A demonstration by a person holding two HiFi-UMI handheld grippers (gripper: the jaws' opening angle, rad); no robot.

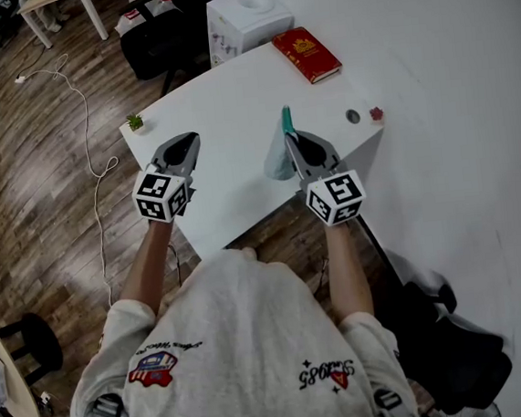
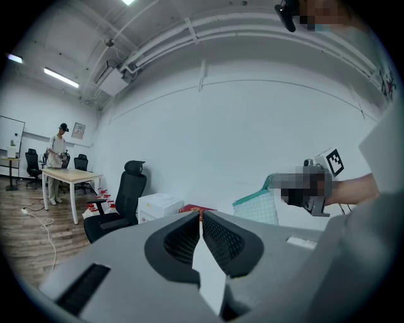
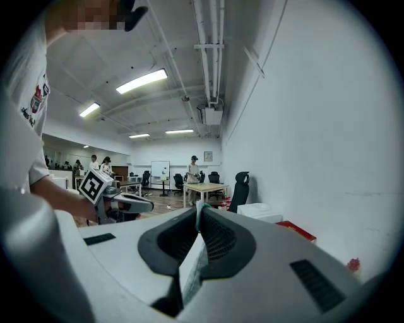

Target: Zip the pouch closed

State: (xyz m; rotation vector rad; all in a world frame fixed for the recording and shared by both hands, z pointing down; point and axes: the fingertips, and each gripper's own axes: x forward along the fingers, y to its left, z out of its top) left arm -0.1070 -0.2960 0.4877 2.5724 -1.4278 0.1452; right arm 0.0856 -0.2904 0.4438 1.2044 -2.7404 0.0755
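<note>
Two grippers were held over the table (image 1: pixel 224 115) in the head view. The left gripper (image 1: pixel 186 142) was clenched on nothing and kept off to the side, well apart from the pouch (image 1: pixel 277 160). The right gripper (image 1: pixel 294 138) was clamped on the pouch, which was held up on edge, teal end up, apparently clear of the table. A book (image 1: pixel 307 54) lay near the far edge, out of the way.

In the left gripper view, the jaws were seen pressed together with nothing between them. The pouch was seen ahead to the right, dangling from the other gripper, likely presented so the free gripper could get at the zip pull.

In the right gripper view, a thin edge of the pouch was pinched between the closed pads, probably to anchor the fabric against the pull. The zipper's state could not be made out. Zipping was judged not yet begun; the left jaws would have to be opened first.
</note>
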